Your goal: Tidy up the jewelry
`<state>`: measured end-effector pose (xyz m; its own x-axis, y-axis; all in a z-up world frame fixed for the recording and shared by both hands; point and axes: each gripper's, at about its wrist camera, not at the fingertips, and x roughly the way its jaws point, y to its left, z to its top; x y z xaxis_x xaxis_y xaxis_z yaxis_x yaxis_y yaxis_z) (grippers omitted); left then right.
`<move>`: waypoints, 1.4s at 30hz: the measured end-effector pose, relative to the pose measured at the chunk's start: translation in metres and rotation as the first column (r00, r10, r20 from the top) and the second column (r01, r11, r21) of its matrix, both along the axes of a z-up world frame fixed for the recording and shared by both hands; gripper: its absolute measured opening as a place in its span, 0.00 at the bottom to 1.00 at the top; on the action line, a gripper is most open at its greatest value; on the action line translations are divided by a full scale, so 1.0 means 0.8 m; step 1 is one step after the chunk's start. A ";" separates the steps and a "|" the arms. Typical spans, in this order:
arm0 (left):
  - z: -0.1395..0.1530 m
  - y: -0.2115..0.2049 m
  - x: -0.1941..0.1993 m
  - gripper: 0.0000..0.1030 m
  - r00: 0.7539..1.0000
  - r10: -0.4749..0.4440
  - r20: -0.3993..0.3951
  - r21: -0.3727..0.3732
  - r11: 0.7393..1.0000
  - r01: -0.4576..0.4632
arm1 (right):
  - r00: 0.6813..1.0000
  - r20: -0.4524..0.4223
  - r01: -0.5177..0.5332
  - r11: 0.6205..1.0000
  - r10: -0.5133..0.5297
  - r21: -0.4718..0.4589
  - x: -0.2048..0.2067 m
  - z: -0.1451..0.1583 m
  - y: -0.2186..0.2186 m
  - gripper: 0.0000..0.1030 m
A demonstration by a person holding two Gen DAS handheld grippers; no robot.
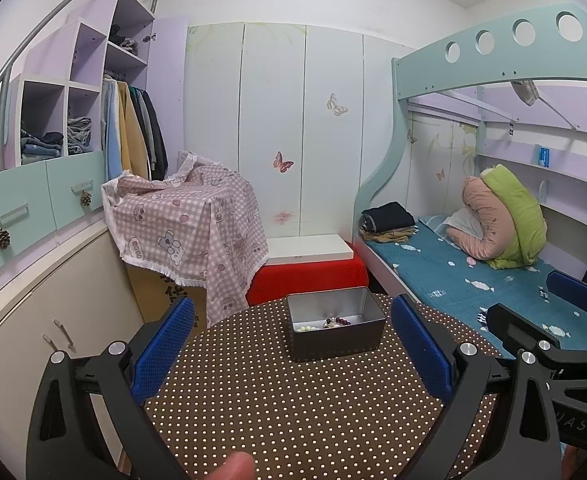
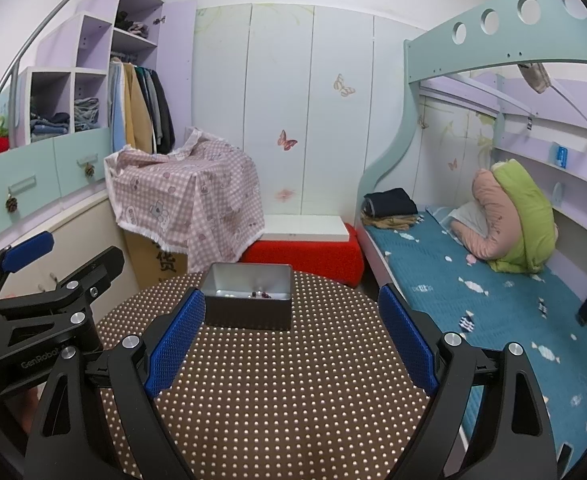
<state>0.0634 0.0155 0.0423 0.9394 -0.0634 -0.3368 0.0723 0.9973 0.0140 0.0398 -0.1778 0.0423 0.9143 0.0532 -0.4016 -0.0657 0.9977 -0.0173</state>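
A grey metal box (image 1: 335,326) (image 2: 248,295) stands at the far side of the round brown dotted table (image 1: 293,400) (image 2: 285,380). Beaded jewelry (image 1: 335,322) (image 2: 261,294) lies on its floor: pale beads and dark red beads. My left gripper (image 1: 293,344) hovers above the table short of the box, open, nothing between its blue pads. My right gripper (image 2: 291,336) is also open and empty, just short of the box. Each gripper shows at the other view's edge: the right one (image 1: 541,312) and the left one (image 2: 67,256).
A red stool with a white board (image 1: 309,258) stands behind the table. A box draped in pink checked cloth (image 1: 189,220) is at the back left, beside cupboards. A bed with a teal sheet (image 1: 473,280) runs along the right. A fingertip (image 1: 233,464) shows at the bottom.
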 end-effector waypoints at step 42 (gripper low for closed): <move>-0.006 -0.004 -0.007 0.93 1.000 0.014 0.020 0.011 1.000 -0.014 | 1.000 -0.003 0.000 1.000 0.000 -0.001 0.000 0.000 0.001 0.83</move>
<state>0.0576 0.0122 0.0376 0.9466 -0.0465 -0.3189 0.0580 0.9980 0.0264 0.0400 -0.1767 0.0425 0.9131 0.0525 -0.4044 -0.0653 0.9977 -0.0179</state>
